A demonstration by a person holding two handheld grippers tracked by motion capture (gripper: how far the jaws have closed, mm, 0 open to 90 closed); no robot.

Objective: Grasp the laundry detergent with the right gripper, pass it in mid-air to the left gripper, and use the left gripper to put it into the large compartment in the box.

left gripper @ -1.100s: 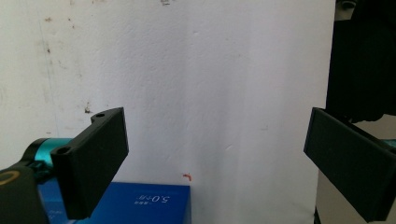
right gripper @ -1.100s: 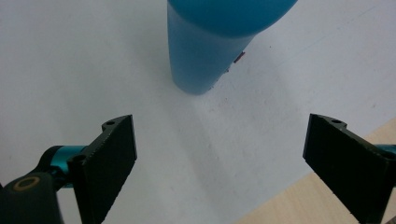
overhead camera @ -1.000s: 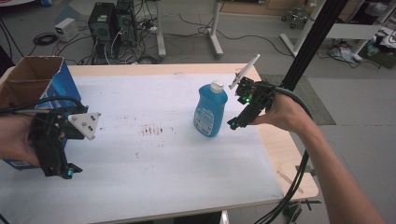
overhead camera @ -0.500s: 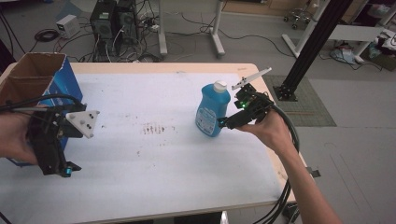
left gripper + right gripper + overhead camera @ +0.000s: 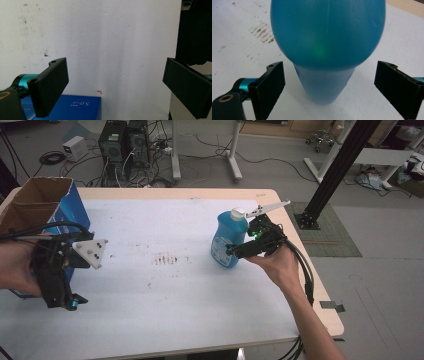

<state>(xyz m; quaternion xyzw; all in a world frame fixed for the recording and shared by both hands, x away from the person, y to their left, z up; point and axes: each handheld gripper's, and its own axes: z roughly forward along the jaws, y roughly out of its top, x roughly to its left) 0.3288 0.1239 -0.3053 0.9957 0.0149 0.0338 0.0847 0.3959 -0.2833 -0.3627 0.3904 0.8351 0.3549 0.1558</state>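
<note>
A blue bottle point(image 5: 229, 240) with a white cap stands upright on the white table cover point(image 5: 165, 285), right of centre. My right gripper point(image 5: 234, 251) is open at the bottle's right side, low on its body. In the right gripper view the blue bottle point(image 5: 327, 45) stands close between the two spread jaws, neither touching it. My left gripper point(image 5: 62, 302) is open at the table's left, pointing down beside an open cardboard box point(image 5: 37, 215) with blue sides. The left gripper view looks onto the white cover past spread jaws, with a blue box point(image 5: 75, 108) edge below.
A tan table edge point(image 5: 310, 285) runs along the right. A black post point(image 5: 332, 170) rises behind the right corner. Computer cases and cables point(image 5: 125, 145) lie on the floor beyond the far edge. Brown smudges point(image 5: 165, 259) mark the cover's middle.
My right gripper has dropped lower and closed in on the bottle from its right. The left gripper has barely shifted.
</note>
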